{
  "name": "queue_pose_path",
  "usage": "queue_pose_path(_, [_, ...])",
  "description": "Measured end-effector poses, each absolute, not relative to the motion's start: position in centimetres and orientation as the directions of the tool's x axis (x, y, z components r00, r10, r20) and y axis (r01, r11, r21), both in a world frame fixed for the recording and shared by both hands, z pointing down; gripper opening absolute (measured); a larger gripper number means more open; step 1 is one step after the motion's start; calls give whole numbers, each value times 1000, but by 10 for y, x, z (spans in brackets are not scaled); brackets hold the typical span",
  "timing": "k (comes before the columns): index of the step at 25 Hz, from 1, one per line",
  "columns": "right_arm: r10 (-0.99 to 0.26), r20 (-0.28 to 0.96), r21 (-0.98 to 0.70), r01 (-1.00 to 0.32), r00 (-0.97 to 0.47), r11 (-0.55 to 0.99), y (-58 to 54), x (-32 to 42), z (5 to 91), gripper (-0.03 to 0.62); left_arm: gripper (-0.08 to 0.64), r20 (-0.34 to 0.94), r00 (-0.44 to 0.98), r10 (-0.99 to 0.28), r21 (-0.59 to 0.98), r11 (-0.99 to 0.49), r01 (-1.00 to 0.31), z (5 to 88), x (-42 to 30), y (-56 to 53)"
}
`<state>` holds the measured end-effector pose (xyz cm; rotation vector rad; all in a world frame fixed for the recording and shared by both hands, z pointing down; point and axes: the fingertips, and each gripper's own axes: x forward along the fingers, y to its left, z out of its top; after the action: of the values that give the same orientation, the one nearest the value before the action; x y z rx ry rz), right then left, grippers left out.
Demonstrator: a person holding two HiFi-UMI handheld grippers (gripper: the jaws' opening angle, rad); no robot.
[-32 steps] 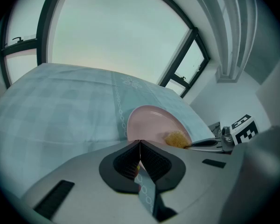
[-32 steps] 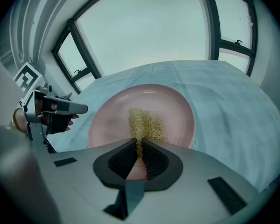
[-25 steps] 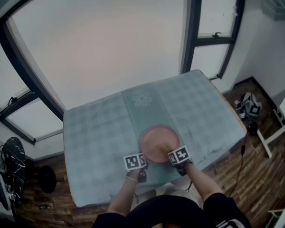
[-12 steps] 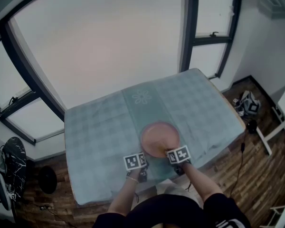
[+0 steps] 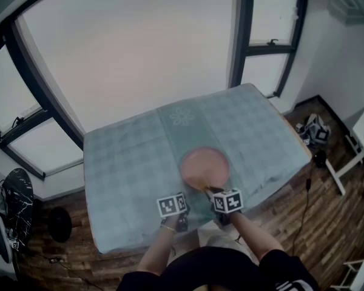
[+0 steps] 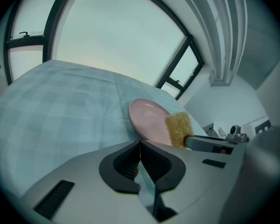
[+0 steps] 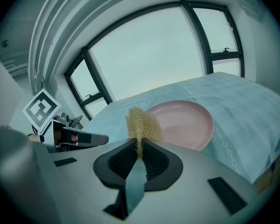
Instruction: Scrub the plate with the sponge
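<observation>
The right gripper (image 7: 139,148), jaws pinching the yellow loofah sponge (image 7: 142,124), has drawn back from over the pink plate (image 5: 205,162) to its 6 o'clock rim. The left gripper (image 6: 140,146), jaws pressed together, hovers at the plate's 7 o'clock above the checked tablecloth (image 5: 127,162).

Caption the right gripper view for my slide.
Right tool clamps a yellow sponge in front of a pink plate on a checked cloth.
</observation>
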<state>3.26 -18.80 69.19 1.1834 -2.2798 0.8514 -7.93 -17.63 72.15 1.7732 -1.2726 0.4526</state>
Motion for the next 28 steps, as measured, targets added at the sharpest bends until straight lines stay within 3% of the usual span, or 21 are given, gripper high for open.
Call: queue_pose_path(28, [-641, 557, -407, -846, -528, 343, -80, 31, 688, 35, 8, 692, 439, -573, 466, -111, -878, 716, -91, -59])
